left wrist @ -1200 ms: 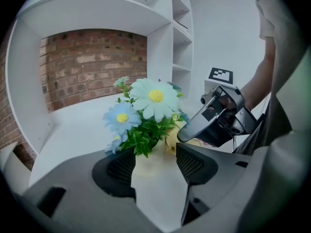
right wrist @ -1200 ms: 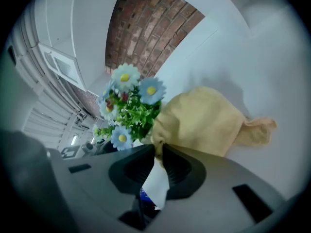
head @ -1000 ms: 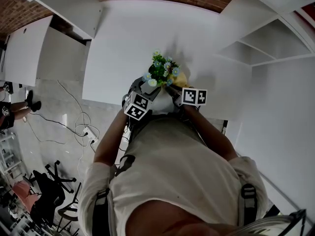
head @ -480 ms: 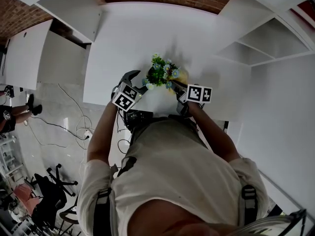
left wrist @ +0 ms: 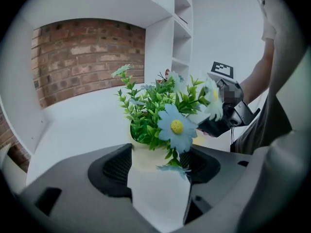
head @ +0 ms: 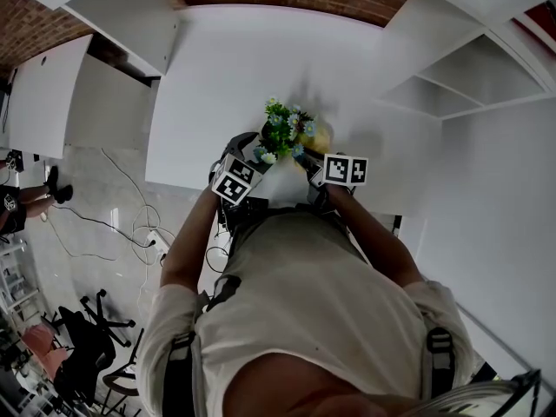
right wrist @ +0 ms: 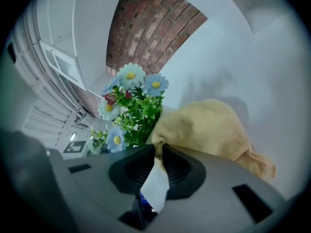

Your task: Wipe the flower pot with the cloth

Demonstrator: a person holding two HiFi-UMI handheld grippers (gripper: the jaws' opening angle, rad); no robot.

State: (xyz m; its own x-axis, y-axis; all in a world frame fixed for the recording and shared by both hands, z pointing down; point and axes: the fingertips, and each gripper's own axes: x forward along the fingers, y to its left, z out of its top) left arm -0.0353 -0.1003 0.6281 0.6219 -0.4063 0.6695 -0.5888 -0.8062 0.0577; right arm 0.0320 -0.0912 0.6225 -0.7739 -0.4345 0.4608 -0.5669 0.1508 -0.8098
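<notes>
Jaws of left gripper (left wrist: 158, 154): spread wide, have just been opening. Pale flower pot (left wrist: 146, 158) sits between the tips; can't see the pads pressing on it. Jaws of right gripper (right wrist: 159, 152): nearly together, clamped on a fold of the yellow cloth (right wrist: 209, 127). Rest of it is bunched past the tips, trailing toward 4 o'clock onto the white tabletop (right wrist: 262, 81).

Pot stands upright near the person's edge of the tabletop, at their 12. In the head view, left gripper comes at it from 8 o'clock, right from 4. Cloth sits just beside the plant at its 3 o'clock; contact with the pot wall not visible. Green sprigs with blue and white daisies (left wrist: 176, 126) fill the pot's top.

Farther out: bare tabletop, brick wall (left wrist: 82, 57) at 12, white shelves (left wrist: 182, 33) at 2.
</notes>
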